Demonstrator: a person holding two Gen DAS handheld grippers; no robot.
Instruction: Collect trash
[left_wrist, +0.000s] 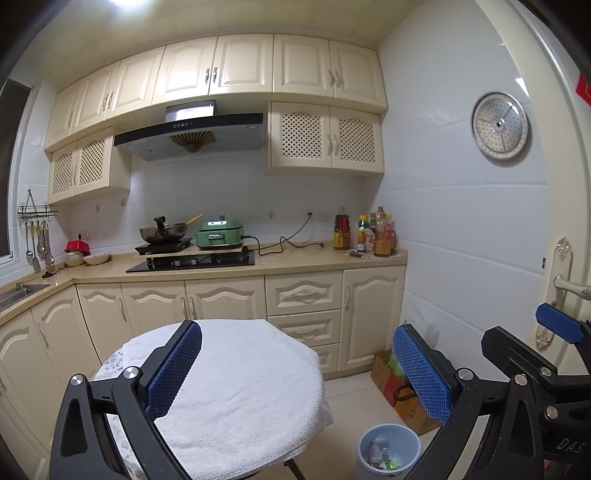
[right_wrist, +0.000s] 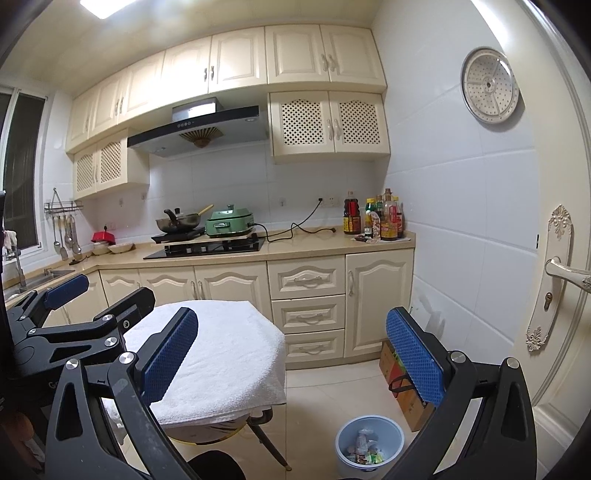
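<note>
Both sets of jaws are spread wide and holding nothing, left gripper (left_wrist: 297, 363) and right gripper (right_wrist: 291, 354) alike. Round bench (left_wrist: 243, 387) under fluffy white towelling sits below-left of them. Pale blue plastic bin (right_wrist: 369, 443) sits lower right, crumpled trash (right_wrist: 364, 452) inside.
</note>
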